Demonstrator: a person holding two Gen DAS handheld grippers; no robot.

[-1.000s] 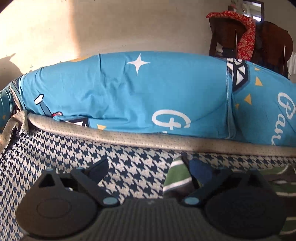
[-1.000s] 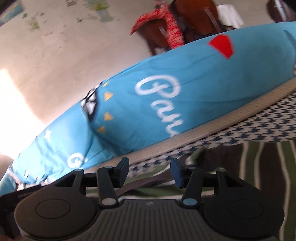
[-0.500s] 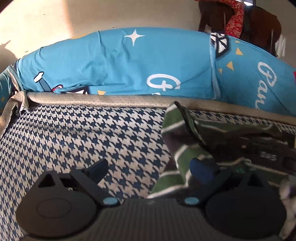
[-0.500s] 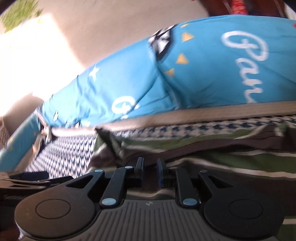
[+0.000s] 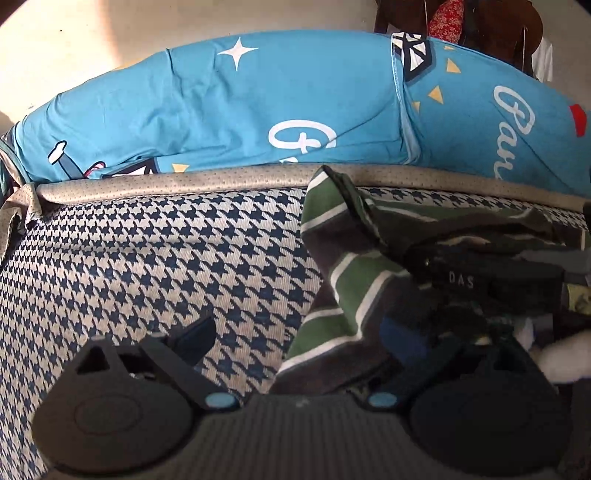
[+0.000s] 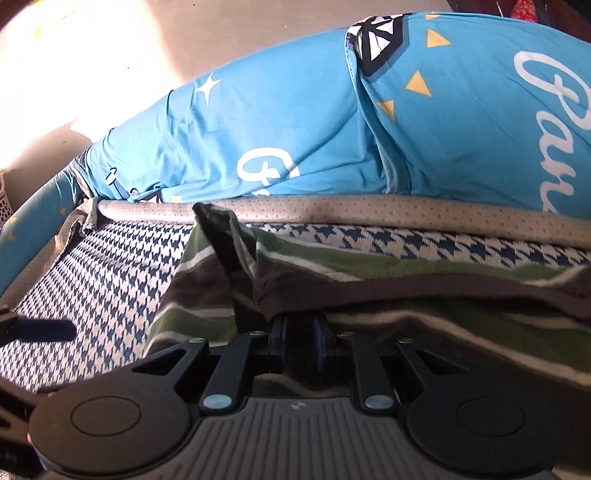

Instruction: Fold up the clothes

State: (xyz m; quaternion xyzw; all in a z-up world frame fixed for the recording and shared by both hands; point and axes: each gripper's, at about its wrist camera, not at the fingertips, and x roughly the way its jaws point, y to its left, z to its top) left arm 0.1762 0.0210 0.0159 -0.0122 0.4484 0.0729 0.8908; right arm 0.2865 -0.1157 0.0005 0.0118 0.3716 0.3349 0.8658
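Right wrist: striped garment [image 6: 406, 291] long axis crosswise, corner peak toward bolster [image 6: 295, 122].

We take this for a home, most likely a bedroom. The landmark is a houndstooth-patterned mattress [image 5: 155, 266] with grey dotted piping along its far edge. Just behind that edge lies a long blue bolster [image 5: 240, 110] in a printed cover with white stars and script lettering. Beyond the bolster we see a plain sunlit wall [image 5: 147, 26], and at its far right a dark wooden chair [image 5: 509, 26] draped with red patterned cloth [image 5: 448, 18].
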